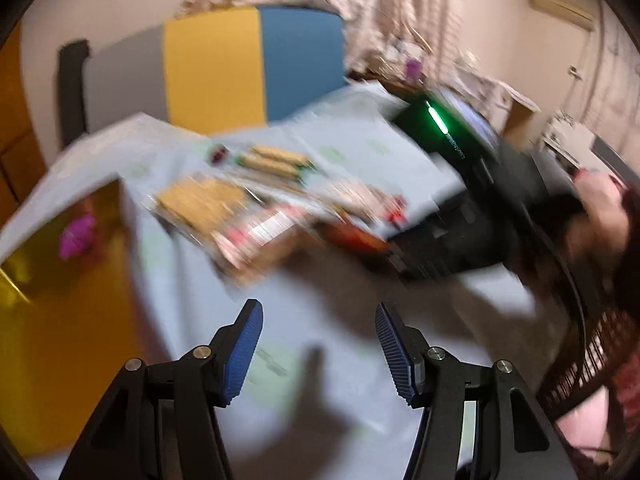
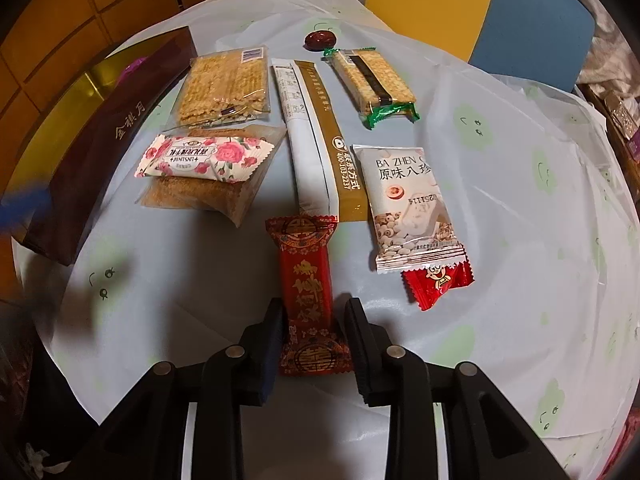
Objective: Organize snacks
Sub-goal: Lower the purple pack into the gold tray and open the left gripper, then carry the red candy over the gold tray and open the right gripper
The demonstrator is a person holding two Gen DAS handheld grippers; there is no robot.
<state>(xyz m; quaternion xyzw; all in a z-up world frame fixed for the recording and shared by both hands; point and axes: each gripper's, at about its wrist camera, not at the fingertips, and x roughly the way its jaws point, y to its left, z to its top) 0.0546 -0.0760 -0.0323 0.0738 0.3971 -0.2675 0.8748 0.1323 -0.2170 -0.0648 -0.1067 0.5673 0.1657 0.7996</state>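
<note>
Right hand-held gripper (image 2: 314, 320) is pinching the near end of a glossy red-and-gold wrapped candy bar (image 2: 306, 284), which is lying flat on the counter (image 2: 500, 208) under a thin, creased plastic sheet. Beyond it, a long white-and-gold sachet (image 2: 316, 140), a rose-printed packet (image 2: 204, 158) and a white nut-cake packet (image 2: 408, 204) are lying flat. A dark rectangular box (image 2: 108, 136) is sitting along the left edge. Left hand-held gripper (image 1: 318, 346) is hovering with ribbed blue pads (image 1: 244, 350) spread, above bare counter in a motion-blurred view.

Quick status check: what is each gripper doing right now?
Left gripper: open, empty.
Right gripper: jaws astride the red candy packet; firm grip cannot be told.
</note>
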